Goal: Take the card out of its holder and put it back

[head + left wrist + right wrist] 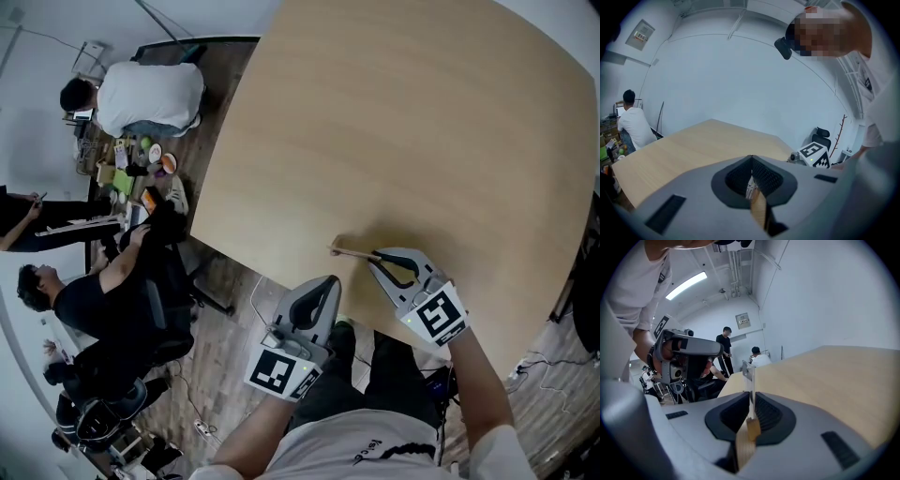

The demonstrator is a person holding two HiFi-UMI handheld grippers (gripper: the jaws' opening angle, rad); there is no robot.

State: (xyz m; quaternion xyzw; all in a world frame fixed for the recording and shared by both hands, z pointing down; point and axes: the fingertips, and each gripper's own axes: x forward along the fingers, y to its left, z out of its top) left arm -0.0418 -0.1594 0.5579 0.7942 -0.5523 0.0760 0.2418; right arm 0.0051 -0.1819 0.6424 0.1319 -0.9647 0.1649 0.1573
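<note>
a thin card holder (352, 251) sits over a pale wooden table (375, 122), close to the table's near edge. from above it reads as a short tan strip. i cannot tell whether it rests on the wood or hangs just over it, nor whether the card is inside. one end of the holder is pinched by the right gripper (380, 257). in the right gripper view the card holder (749, 380) shows edge-on as a narrow pale blade rising out of the right gripper (751, 395), whose jaws are pressed flat against both its faces. the table (834, 376) stretches away beside it.

near the holder but apart from it, at the table's rim on the person's side, is the left gripper (328, 283). in the left gripper view the left gripper (751, 159) has its jaws drawn together with the tips meeting. a small pale sliver shows in the slit behind the tips, too small to identify. past the tips lie the table (693, 145) and the right gripper's marker cube (813, 153).

well away from the holder, off the table's side, a person in a white shirt (150, 94) bends over near a spread of small clutter (131, 164). a person in dark clothes (103, 300) sits in an office chair (173, 309).
</note>
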